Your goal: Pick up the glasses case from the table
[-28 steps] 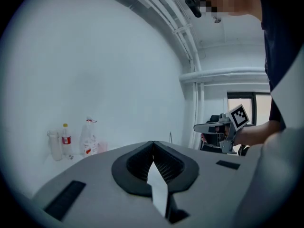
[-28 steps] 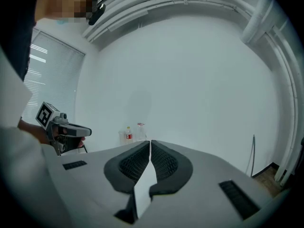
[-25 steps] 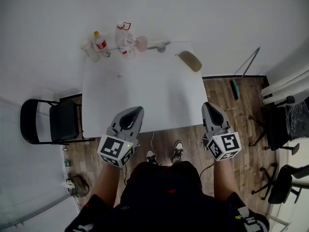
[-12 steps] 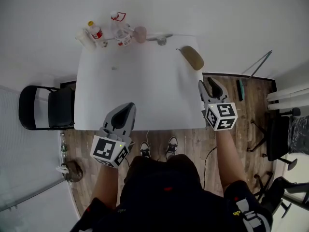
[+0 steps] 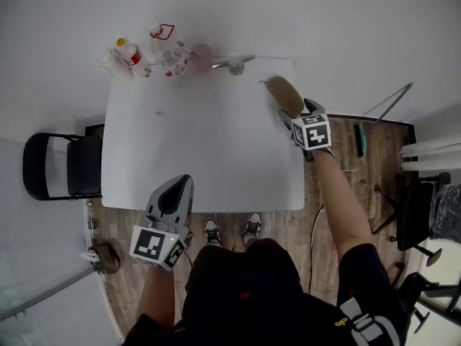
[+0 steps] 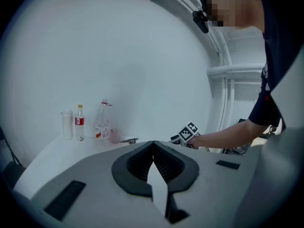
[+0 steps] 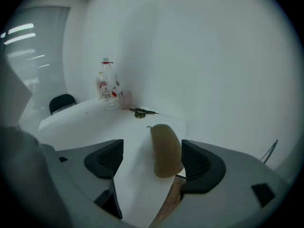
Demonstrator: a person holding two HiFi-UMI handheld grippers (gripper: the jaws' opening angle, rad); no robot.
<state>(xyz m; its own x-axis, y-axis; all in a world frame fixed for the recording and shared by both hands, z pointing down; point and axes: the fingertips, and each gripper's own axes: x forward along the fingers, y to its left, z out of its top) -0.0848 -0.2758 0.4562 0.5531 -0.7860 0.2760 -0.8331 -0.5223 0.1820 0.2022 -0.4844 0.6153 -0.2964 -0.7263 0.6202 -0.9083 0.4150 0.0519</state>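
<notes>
The tan glasses case (image 5: 285, 94) lies at the right edge of the white table (image 5: 202, 150), toward the far corner. My right gripper (image 5: 294, 115) has reached its near end. In the right gripper view the case (image 7: 166, 148) sits between the jaws of my right gripper (image 7: 153, 159), closer to the right pad (image 7: 195, 163). Those jaws are opening and neither pad presses on the case. My left gripper (image 5: 180, 184) hovers shut over the table's near edge; in its own view my left gripper (image 6: 153, 145) holds nothing.
Two bottles (image 5: 127, 52) (image 5: 171, 58), a pinkish cup (image 5: 201, 52) and a metal object (image 5: 234, 65) line the table's far edge. A black chair (image 5: 57, 175) stands left of the table. Office chairs (image 5: 432, 207) stand on the wooden floor to the right.
My right gripper travelled from the near table edge forward to the glasses case and its jaws spread apart. My left gripper drifted slightly back and down, staying shut.
</notes>
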